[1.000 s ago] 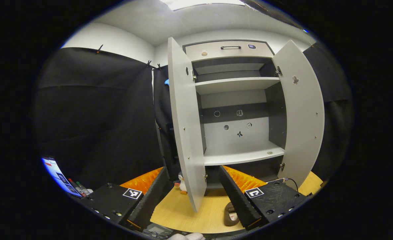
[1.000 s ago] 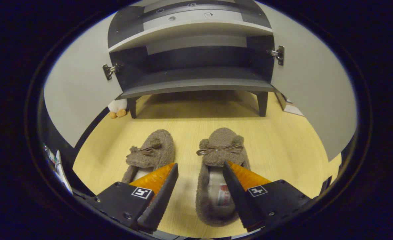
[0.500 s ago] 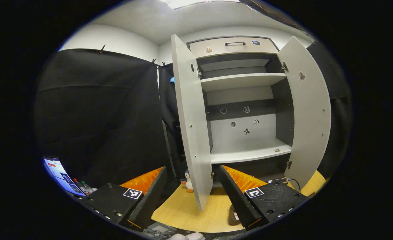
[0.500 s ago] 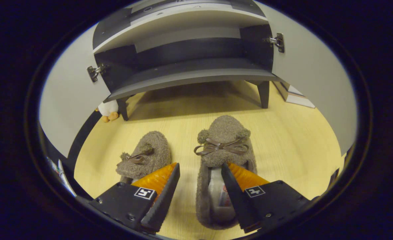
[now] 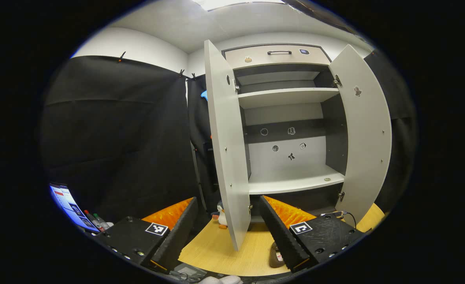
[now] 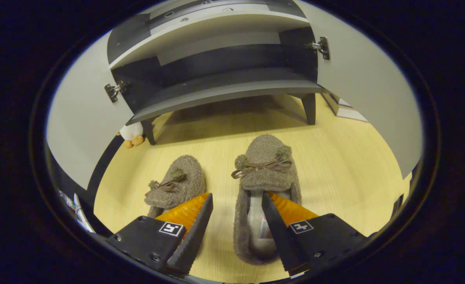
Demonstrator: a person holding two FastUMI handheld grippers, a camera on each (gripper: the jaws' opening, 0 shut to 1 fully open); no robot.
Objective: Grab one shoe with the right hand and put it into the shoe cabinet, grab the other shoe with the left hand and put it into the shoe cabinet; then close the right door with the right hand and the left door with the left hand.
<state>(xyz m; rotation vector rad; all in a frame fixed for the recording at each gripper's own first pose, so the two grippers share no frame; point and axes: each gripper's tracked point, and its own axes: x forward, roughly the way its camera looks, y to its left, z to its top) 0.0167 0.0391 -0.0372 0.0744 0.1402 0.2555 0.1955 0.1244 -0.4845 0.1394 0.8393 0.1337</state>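
Grey panels make up the shoe cabinet, which stands at the back edge of the pale wood floor with both doors swung wide: the left door and the right door frame bare shelves, and a drawer with a dark handle sits along the top. In the right gripper view the cabinet's bottom shelf hangs just above the floor on short dark legs. Two fuzzy brown slippers lie side by side on the floor in front of it, toes toward the cabinet. The right slipper is nearer the middle of the floor, and the right gripper hovers over its heel end with fingers spread apart, one finger inside the opening and the other in the gap between the pair. The left slipper lies just beside it, untouched. The left gripper is held up facing the cabinet, fingers wide apart and holding nothing. A small penguin toy stands by the cabinet's left leg.
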